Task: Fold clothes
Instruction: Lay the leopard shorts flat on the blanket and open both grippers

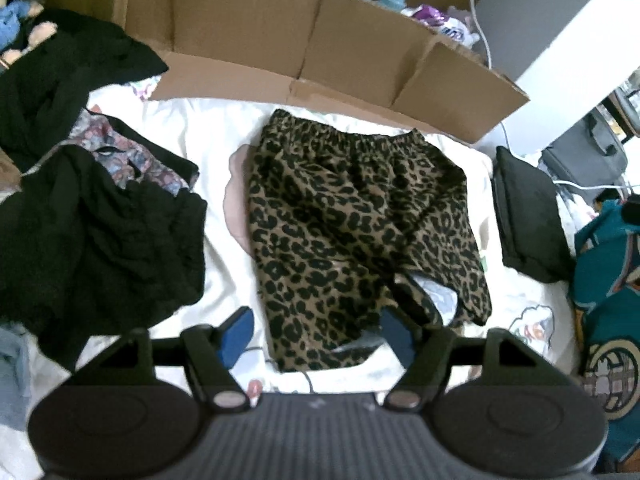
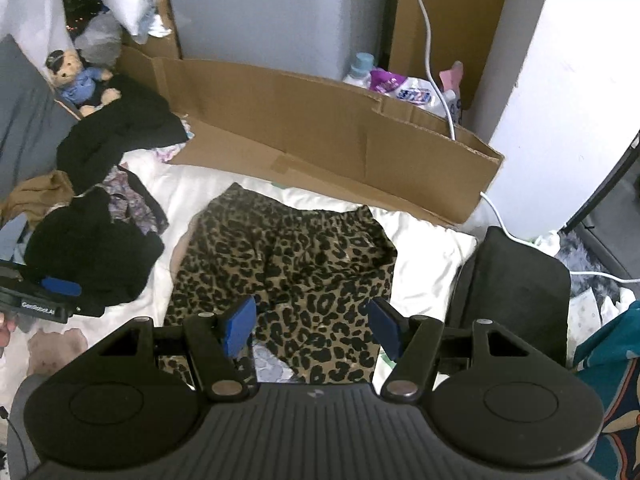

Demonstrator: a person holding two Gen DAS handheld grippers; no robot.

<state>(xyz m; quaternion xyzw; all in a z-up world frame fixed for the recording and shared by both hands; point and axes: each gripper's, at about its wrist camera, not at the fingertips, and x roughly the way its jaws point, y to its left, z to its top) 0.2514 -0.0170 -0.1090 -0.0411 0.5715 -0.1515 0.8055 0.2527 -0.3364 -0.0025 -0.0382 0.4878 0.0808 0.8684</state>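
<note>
Leopard-print shorts (image 1: pixel 352 216) (image 2: pixel 288 268) lie flat on the white bedsheet (image 1: pixel 216 152) (image 2: pixel 424 264), waistband at the far side and legs toward me. One leg hem is turned up a little, showing pale lining. My left gripper (image 1: pixel 316 328) hovers over the near left leg hem, its blue pads spread wide and empty. My right gripper (image 2: pixel 312 324) hangs above the lower middle of the shorts, likewise open with only air between its pads. In the right wrist view, the left gripper (image 2: pixel 52 292) also shows at the left edge.
A heap of black and floral clothes (image 1: pixel 100 240) (image 2: pixel 92 256) lies left of the shorts. Flattened cardboard (image 1: pixel 300 48) (image 2: pixel 300 120) lines the far side. A dark folded item (image 1: pixel 524 216) (image 2: pixel 516 292) and a teal garment (image 1: pixel 608 280) sit right. A teddy bear (image 2: pixel 80 76) rests far left.
</note>
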